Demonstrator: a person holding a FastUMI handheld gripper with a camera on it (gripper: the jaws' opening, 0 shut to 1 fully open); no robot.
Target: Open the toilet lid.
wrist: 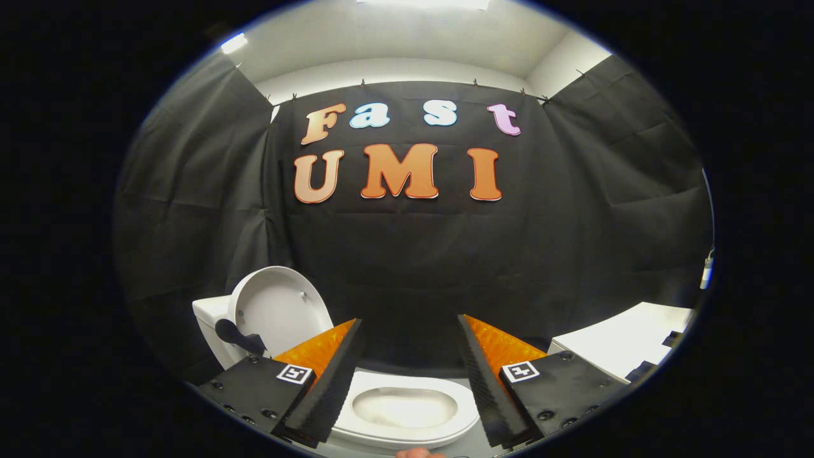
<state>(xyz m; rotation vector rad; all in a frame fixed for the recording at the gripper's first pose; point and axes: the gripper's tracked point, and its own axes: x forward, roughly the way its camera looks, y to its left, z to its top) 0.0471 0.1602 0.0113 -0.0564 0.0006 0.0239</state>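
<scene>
The toilet lid [280, 308] stands raised against the tank [210, 324], beyond the left finger, well clear of the seat [407, 407] lying between the fingers. The gripper [410, 340] is spread wide and holds nothing. The lid appears rigid, smooth, moderately light plastic; its free rim offers the best purchase.

- Bright ceiling lights [423, 4] overhead, a second [234, 43] beside them.
- Dark cloth walls [407, 254] soak up light.
- Fisheye bends edges.
- Soft glare on the toilet bowl [404, 407].
</scene>
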